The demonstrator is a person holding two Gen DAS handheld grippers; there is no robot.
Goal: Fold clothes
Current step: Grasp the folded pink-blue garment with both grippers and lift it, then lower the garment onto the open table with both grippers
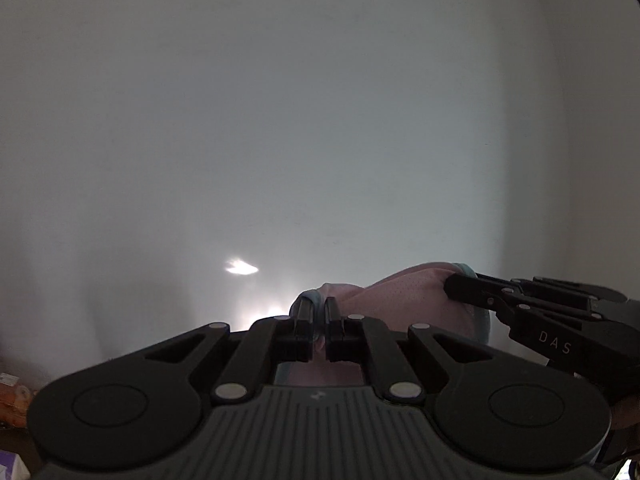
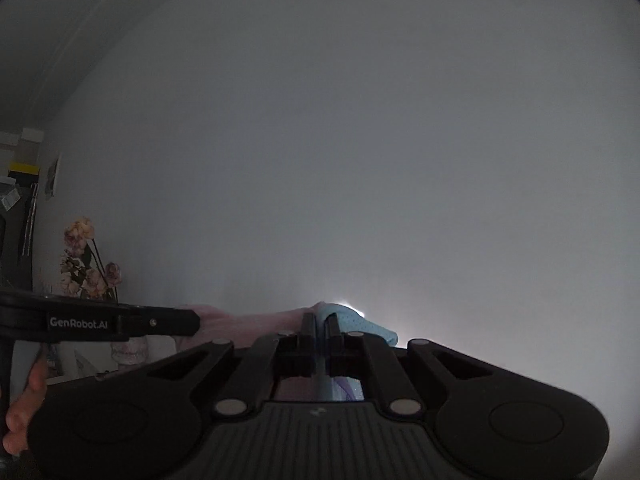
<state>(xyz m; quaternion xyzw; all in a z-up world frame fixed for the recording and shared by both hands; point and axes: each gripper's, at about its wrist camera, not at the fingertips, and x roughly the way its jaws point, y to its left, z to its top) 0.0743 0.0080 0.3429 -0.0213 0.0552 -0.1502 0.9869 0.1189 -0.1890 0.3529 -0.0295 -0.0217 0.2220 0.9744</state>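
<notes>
Holding the pink garment [image 1: 404, 296] up in the air in front of a pale wall [image 1: 280, 120], I have both tools clamped on its top edge. In the left wrist view my left tool [image 1: 317, 320] is closed on a bunched bit of the cloth with blue trim, and the pink cloth runs from there to the right. My right tool [image 1: 450, 288] comes in from the right side and its tip touches the same edge. The rest of the garment hangs below the tool body, so I cannot see how it falls.

In the right wrist view my right tool [image 2: 319, 326] is closed on the cloth where the pink part meets a light blue part [image 2: 360, 324]. The left tool [image 2: 196, 323] is at the left, gripping the pink edge, and some dried flowers [image 2: 86, 264] stand behind it near the wall.

I think the step now is to spread the garment before laying it down. To do it well, I should keep both grips firm, pull the two tools apart until the edge is straight but not stretched, keep them at the same height, and lower slowly so the cloth lands flat without wrinkles.
</notes>
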